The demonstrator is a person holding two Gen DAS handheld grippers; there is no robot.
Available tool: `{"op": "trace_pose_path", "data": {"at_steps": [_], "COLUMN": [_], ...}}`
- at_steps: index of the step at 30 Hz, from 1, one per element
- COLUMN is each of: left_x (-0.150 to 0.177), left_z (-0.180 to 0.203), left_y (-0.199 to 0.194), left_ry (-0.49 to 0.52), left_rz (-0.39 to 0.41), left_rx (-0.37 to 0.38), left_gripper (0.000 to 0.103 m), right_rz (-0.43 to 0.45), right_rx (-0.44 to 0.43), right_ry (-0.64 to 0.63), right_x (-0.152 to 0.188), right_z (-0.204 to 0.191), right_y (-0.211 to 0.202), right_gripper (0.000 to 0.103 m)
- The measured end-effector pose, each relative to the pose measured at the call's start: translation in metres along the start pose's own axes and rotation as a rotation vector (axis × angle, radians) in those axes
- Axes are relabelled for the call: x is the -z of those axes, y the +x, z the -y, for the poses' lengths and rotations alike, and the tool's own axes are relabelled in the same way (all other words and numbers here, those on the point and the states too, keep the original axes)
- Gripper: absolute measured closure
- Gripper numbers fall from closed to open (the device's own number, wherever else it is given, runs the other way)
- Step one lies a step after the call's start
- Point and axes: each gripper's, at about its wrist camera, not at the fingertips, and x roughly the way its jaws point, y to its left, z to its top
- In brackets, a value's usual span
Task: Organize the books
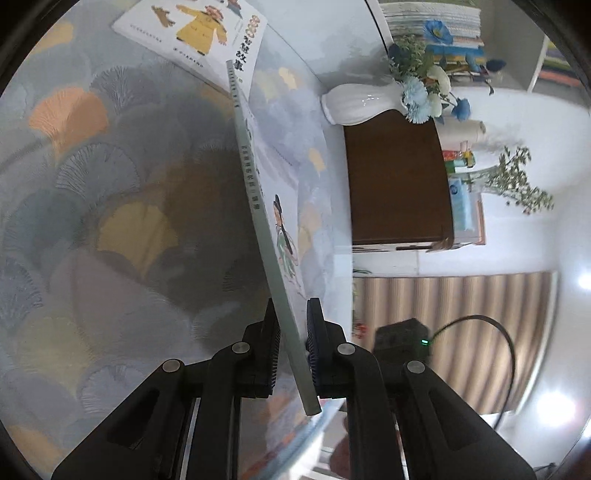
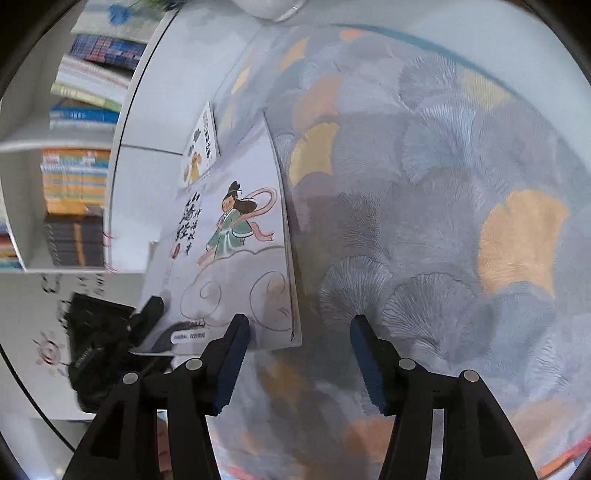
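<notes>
My left gripper (image 1: 291, 325) is shut on a thin white picture book (image 1: 258, 206), gripping its lower end by the grey-green spine and holding it on edge above the leaf-patterned tablecloth (image 1: 110, 206). The same book (image 2: 236, 251), with a girl in a green robe on its cover, shows in the right wrist view, the left gripper (image 2: 147, 317) at its bottom corner. A second book with a yellow-coated figure (image 1: 199, 33) lies flat beyond it; it also shows in the right wrist view (image 2: 199, 147). My right gripper (image 2: 299, 354) is open and empty, just right of the held book.
A white vase of blue and white flowers (image 1: 365, 101) stands on the table by a dark wooden cabinet (image 1: 395, 177). A white bookshelf (image 2: 77, 155) packed with books is behind the table. The patterned tablecloth (image 2: 443, 221) spreads to the right.
</notes>
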Motion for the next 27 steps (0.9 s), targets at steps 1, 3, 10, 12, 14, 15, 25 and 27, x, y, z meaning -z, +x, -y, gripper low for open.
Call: {"op": "trace_pose_path", "data": {"at_steps": [1,3,10,12,14,15,25,27], "left_x": [-0.001,-0.002,-0.004,-0.001,0.006,0.009,0.030,0.034], "left_z": [-0.003,-0.007,-0.004,0.006,0.018,0.024,0.037,0.036], "left_y": [0.000,-0.001,-0.009,-0.012,-0.013,-0.013,-0.065,-0.084], "left_ry": [-0.022,-0.052,0.023,0.113,0.207,0.237,0.260,0.252], "left_rz": [-0.008,-0.019,-0.017,-0.004,0.006,0.005,0.099,0.135], "left_rx": [0.025,0.059,-0.085,-0.194,-0.283,-0.307,-0.276,-0.263], "left_gripper": [0.093,0.093,0.093,0.093,0.093,0.093,0.092,0.091], "right_rz": [-0.007,-0.020,-0.015,-0.005,0.007,0.013,0.035,0.028], "right_rx": [-0.028,-0.095,-0.166,-0.100,0.009,0.071,0.276,0.249], "right_ry": [0.013,0.038,0.046,-0.057,-0.198,-0.275,-0.668,-0.687], "right_x": [-0.003,-0.009,-0.024,-0.021,-0.013,-0.007,0.051,0.062], "right_z": [0.002,0.004,-0.018,-0.037,-0.062,-0.077,-0.172,-0.179], "right_y": [0.003,0.012,0.043,0.040,0.037,0.038,0.035,0.031], "right_gripper": [0.048,0.048,0.076,0.077,0.078,0.078,0.076,0.076]}}
